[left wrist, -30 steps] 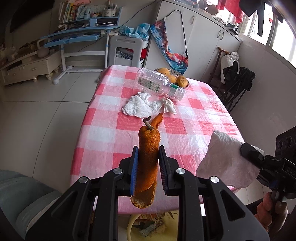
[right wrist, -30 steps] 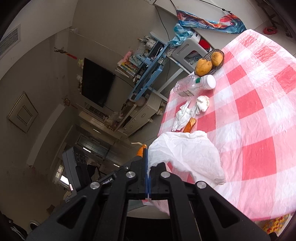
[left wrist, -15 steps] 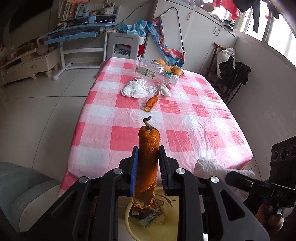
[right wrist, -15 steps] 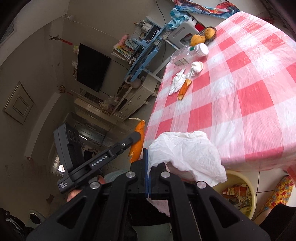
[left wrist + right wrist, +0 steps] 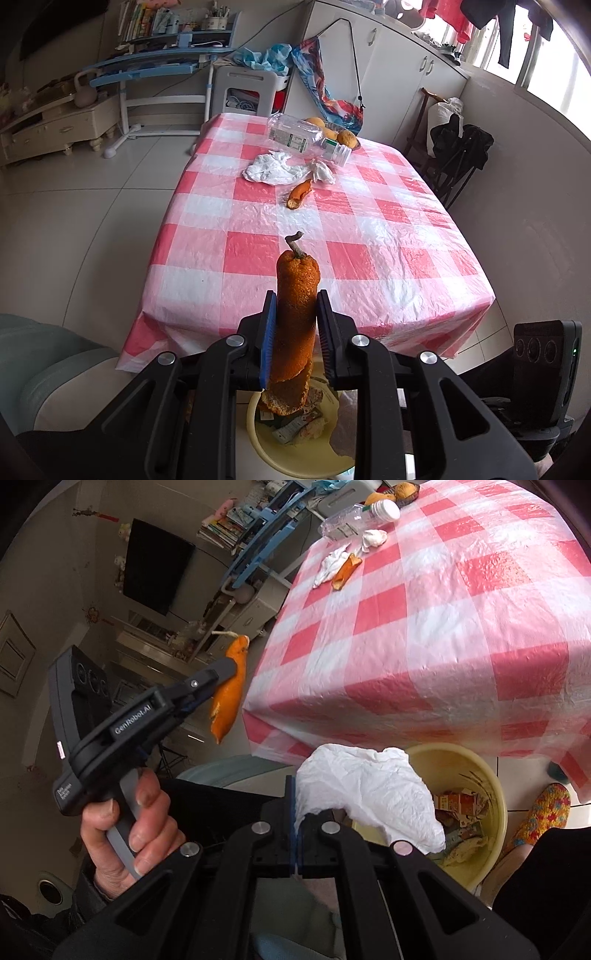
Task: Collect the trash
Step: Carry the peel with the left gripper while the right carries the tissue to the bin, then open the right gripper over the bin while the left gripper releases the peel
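The left gripper [image 5: 294,325] is clamping a peel [image 5: 296,314]; the right gripper [image 5: 296,812] is pinching a tissue [image 5: 369,794] above the bin [image 5: 491,794].

Checked table [image 5: 369,258] with bottle [image 5: 306,138], tissues [image 5: 273,170] (crumpled), peel [image 5: 299,192].

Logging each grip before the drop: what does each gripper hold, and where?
Left gripper clamps the orange peel around its middle. Right gripper pinches the white tissue at its edge.
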`<state>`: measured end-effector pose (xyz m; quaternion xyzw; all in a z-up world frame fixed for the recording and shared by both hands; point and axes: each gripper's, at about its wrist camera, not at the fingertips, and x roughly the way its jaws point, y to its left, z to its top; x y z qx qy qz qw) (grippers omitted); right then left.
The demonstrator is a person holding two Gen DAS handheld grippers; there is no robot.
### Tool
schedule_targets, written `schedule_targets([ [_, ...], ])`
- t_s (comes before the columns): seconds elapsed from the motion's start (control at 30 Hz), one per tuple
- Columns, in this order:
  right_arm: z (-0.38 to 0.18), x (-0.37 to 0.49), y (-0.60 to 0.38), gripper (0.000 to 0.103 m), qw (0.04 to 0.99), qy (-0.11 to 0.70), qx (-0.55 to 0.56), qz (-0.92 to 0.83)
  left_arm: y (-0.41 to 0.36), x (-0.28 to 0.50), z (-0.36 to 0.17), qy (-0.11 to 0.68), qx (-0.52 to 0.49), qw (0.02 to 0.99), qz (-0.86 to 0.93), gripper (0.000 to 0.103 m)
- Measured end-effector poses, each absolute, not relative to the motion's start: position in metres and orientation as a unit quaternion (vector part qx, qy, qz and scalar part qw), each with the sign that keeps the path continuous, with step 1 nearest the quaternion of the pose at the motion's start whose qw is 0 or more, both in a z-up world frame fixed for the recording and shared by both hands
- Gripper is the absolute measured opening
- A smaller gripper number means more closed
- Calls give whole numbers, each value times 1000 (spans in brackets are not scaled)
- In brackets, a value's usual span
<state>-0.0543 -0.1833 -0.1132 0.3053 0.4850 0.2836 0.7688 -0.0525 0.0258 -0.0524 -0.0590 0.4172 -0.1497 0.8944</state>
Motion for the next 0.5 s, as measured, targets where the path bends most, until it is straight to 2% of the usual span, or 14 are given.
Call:
schedule_targets([
  [0.17, -129, -54, -172, 3, 759, 539, 261, 257, 26, -57, -52, 415, -56, 895, -152, 21],
  [0.23, -141, -55, -170, 33, 751, 567, 246, 233, 26, -58, -52, 415, -55, 895, -153, 21],
  [0.27, -144, -55, -171, 56, 751, 572, 243, 225, 26, -59, -52, 415, -54, 895, -153, 21],
  [0.3, -143, -56, -171, 60, 754, 573, 237, 218, 25, -59, -52, 415, -53, 895, -154, 21],
  [0.5, -139, -57, -172, 61, 767, 562, 229, 209, 21, -61, -54, 415, -45, 895, -157, 21],
])
